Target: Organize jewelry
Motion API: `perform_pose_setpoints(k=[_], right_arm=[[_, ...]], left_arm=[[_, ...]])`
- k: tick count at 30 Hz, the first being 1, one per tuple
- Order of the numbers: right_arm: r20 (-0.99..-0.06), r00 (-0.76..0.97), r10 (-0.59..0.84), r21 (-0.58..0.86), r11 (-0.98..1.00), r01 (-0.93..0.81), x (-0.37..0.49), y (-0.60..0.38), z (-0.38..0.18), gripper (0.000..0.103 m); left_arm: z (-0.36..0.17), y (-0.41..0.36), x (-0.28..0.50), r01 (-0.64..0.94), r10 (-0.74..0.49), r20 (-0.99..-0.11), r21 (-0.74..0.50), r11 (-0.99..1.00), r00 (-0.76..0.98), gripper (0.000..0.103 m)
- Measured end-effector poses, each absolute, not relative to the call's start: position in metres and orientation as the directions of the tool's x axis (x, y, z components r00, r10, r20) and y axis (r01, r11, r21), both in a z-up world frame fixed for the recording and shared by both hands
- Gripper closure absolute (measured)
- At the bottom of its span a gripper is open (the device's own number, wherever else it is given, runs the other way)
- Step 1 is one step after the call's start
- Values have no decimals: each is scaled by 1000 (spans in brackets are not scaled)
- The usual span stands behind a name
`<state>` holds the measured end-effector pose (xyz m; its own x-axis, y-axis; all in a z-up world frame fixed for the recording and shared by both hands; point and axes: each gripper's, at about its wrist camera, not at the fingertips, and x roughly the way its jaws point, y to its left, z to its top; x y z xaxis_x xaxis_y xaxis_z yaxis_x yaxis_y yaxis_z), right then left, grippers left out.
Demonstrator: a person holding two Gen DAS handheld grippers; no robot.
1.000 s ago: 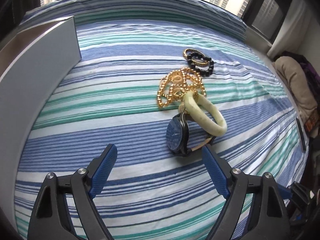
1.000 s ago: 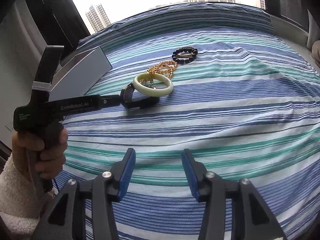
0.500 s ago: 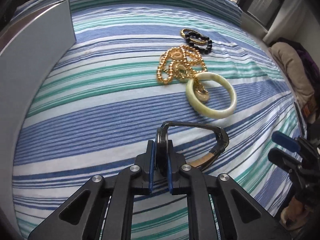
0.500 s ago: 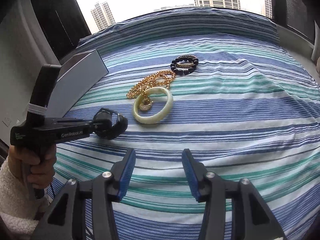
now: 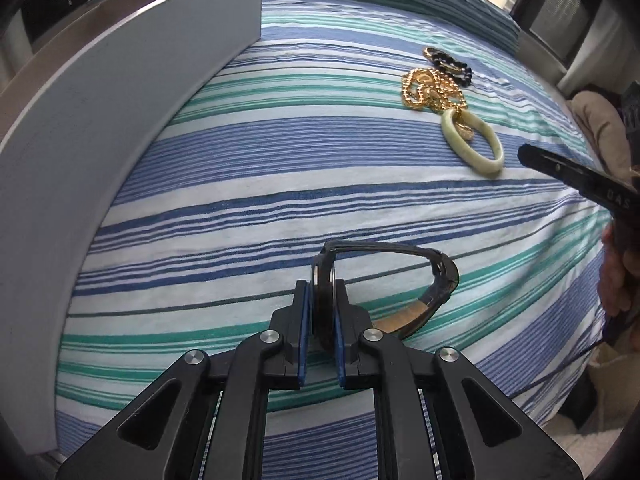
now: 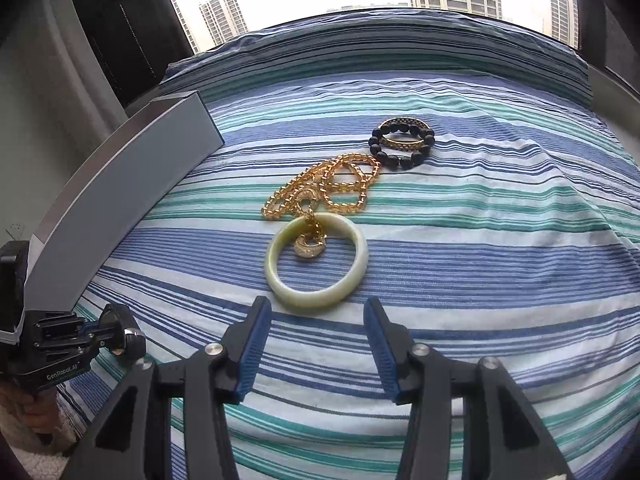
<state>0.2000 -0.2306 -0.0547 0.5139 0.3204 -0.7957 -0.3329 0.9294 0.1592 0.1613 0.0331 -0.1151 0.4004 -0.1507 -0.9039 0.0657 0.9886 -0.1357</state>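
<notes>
The left gripper (image 5: 320,312) is clamped edge-on across the watch (image 5: 326,280) at lower centre, likely bound for the grey box (image 5: 120,120) upper left, while the right gripper (image 6: 316,344), fingers apart, lines up below the jade bangle (image 6: 320,292).

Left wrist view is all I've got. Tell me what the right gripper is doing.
Observer: The right gripper is open, hovering just short of the jade bangle on the striped bedspread.
Operator: Say what sits inside that bangle. It's a gold smudge here.
Observer: A round gold pendant, on the gold chain, which crosses the bangle's far rim.
Operator: Describe the dark piece beyond the chain.
Observer: A black bead bracelet with a gold band lying across its ring.
Operator: Confirm my grip from the other side.
Observer: The left gripper is shut on the watch, its case between the pads.
</notes>
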Motion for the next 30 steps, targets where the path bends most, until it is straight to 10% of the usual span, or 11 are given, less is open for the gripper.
perform_pose_setpoints(k=[10,17,30], right_arm=[[-826,461,325,54,860,-508,276,-184,-70,66],[-846,453,281,-56,798,-600,274,-161,-70,100],[-872,408,272,10,841,-540,226,-205,-54,103]], left_arm=[[-116,31,160,63,-141,-901,-127,990,411,94],[-116,32,160,76,-149,-896,-129,989,418,94],[-117,31,161,83,-148,-894,-124,989,423,94]])
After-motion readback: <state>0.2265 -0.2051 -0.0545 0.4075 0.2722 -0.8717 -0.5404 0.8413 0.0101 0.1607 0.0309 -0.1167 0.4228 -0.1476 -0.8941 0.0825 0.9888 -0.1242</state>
